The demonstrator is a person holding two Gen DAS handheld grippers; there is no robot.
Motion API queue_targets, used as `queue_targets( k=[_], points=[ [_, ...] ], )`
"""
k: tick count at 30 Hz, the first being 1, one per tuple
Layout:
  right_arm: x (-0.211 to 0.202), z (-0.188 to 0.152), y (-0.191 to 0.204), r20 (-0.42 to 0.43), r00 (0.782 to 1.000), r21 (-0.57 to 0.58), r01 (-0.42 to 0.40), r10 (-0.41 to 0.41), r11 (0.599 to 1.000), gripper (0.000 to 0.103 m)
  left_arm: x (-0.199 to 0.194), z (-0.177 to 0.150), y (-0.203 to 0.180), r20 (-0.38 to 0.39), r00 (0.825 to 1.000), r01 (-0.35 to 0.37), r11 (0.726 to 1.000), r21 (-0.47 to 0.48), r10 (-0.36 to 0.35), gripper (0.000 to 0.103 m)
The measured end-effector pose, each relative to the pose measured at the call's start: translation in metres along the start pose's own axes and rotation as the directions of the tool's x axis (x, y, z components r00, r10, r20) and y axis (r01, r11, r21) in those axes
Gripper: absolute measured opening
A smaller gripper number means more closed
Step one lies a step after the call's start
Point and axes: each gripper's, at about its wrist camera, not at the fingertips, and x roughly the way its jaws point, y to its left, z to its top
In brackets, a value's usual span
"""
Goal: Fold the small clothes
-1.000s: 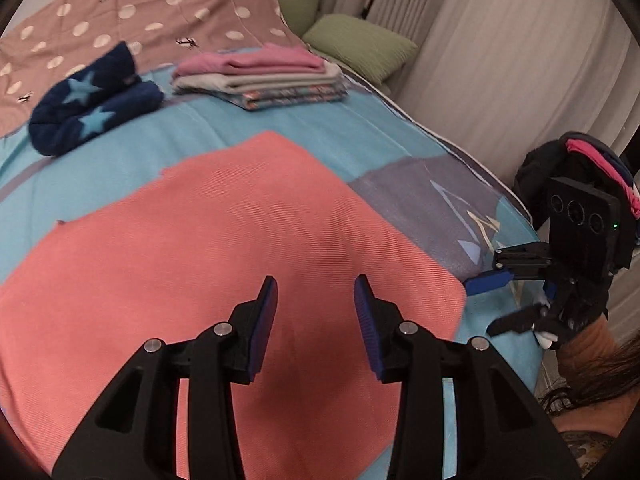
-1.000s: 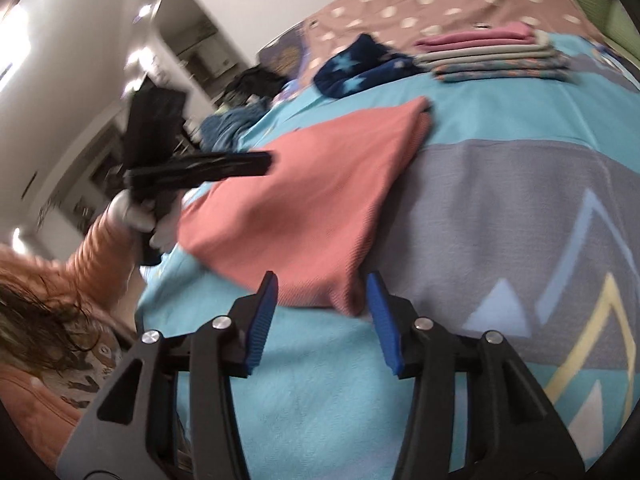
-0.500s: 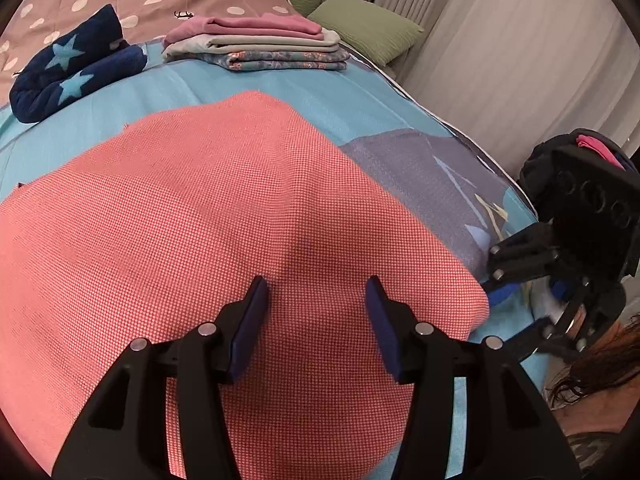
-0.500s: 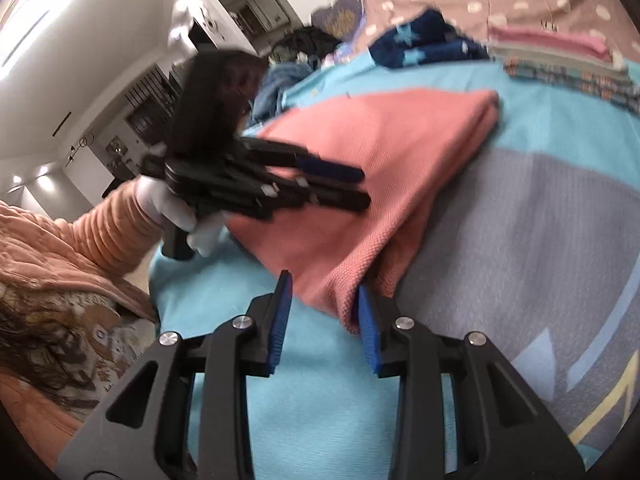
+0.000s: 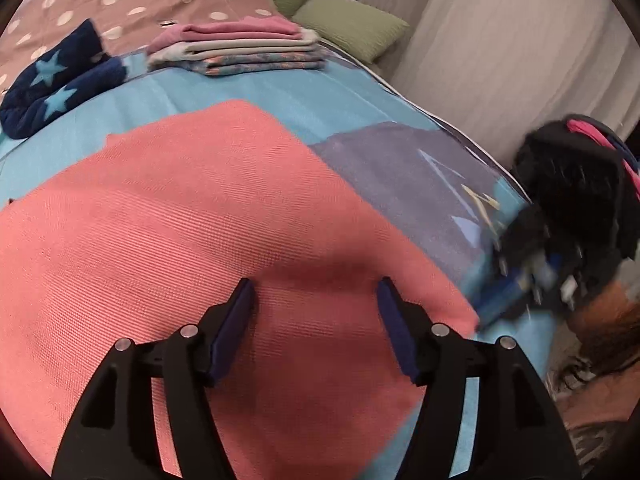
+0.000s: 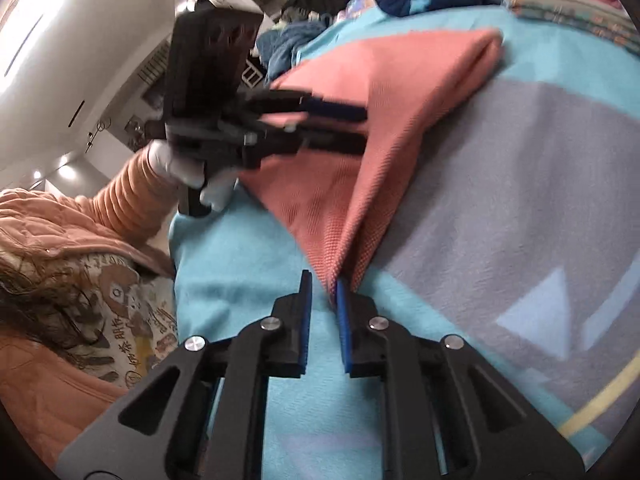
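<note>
The right hand-held gripper (image 6: 323, 288) has just been closing and pinches the near corner of the coral cloth (image 5: 192, 240). The left hand-held gripper (image 5: 316, 300), jaws just widened and apart, hovers over the cloth, spread on the bed (image 5: 312, 96). Folded clothes (image 5: 236, 48) sit at 12 o'clock.

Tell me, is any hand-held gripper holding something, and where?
The right hand-held gripper pinches the pink cloth by its near corner. The left hand-held gripper is open above it.

Open bedspread (image 5: 304, 96) separates folded stack (image 5: 236, 50) from coral cloth (image 5: 180, 216).
</note>
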Motion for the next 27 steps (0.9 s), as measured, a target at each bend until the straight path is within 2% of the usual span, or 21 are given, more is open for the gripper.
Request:
queue_targets(
  k=[2,4,5,7,10,13,14,16,17,18,19,22,23,25,26,27],
  points=[
    [-0.023,0.004,-0.008,0.076,0.996,0.026,0.033,-0.035,0.999,0.016,-0.004,-0.004,-0.016,-0.015,0.998,0.062,0.996,0.057,-0.061,0.064],
    [-0.047,0.014,-0.028,0.182,0.981,0.114,0.053,-0.073,0.992,0.028,-0.005,-0.009,-0.032,-0.037,0.990,0.137,0.985,0.108,-0.134,0.063],
    [-0.051,0.020,-0.037,0.205,0.973,0.158,0.069,-0.101,0.985,0.033,-0.004,-0.011,-0.040,-0.052,0.984,0.177,0.976,0.127,-0.172,0.063],
    [-0.048,0.037,-0.060,0.231,0.966,0.250,0.055,-0.115,0.967,0.033,0.004,-0.016,-0.057,-0.089,0.969,0.243,0.956,0.166,-0.231,0.063],
    [-0.025,0.066,-0.090,0.225,0.972,0.362,-0.014,-0.073,0.932,0.049,0.020,-0.019,-0.074,-0.118,0.961,0.270,0.941,0.204,-0.250,0.063],
    [0.006,0.096,-0.110,0.184,0.981,0.425,-0.032,-0.052,0.904,0.052,0.024,-0.017,-0.076,-0.120,0.956,0.287,0.938,0.195,-0.268,0.063],
    [0.015,0.103,-0.117,0.171,0.983,0.451,-0.023,-0.061,0.892,0.056,0.025,-0.015,-0.073,-0.123,0.952,0.301,0.937,0.179,-0.282,0.063],
    [0.027,0.115,-0.129,0.183,0.982,0.486,-0.054,-0.041,0.872,0.057,0.027,-0.015,-0.069,-0.126,0.945,0.320,0.934,0.161,-0.302,0.063],
    [0.031,0.123,-0.134,0.201,0.979,0.492,-0.080,-0.024,0.867,0.052,0.027,-0.015,-0.067,-0.127,0.942,0.328,0.932,0.154,-0.311,0.063],
    [0.035,0.130,-0.136,0.210,0.977,0.498,-0.083,-0.027,0.863,0.025,0.029,-0.014,-0.065,-0.127,0.939,0.337,0.930,0.147,-0.320,0.063],
    [0.038,0.136,-0.137,0.214,0.976,0.499,-0.077,-0.037,0.863,0.005,0.029,-0.016,-0.065,-0.126,0.937,0.344,0.928,0.142,-0.327,0.063],
    [0.032,0.151,-0.113,0.260,0.957,0.400,0.017,-0.131,0.917,0.005,0.030,-0.016,-0.063,-0.124,0.932,0.355,0.924,0.139,-0.340,0.063],
    [0.030,0.153,-0.109,0.262,0.948,0.381,0.070,-0.180,0.922,0.005,0.031,-0.016,-0.062,-0.126,0.929,0.364,0.922,0.136,-0.348,0.063],
    [0.033,0.152,-0.121,0.214,0.926,0.394,0.210,-0.311,0.895,0.004,0.033,-0.016,-0.061,-0.128,0.924,0.375,0.917,0.135,-0.360,0.063],
    [0.039,0.147,-0.137,0.167,0.908,0.424,0.285,-0.383,0.860,0.001,0.033,-0.016,-0.062,-0.126,0.923,0.378,0.916,0.135,-0.363,0.063],
    [0.040,0.140,-0.149,0.172,0.917,0.464,0.246,-0.359,0.851,0.000,0.034,-0.016,-0.062,-0.123,0.923,0.380,0.915,0.135,-0.365,0.064]
  ],
)
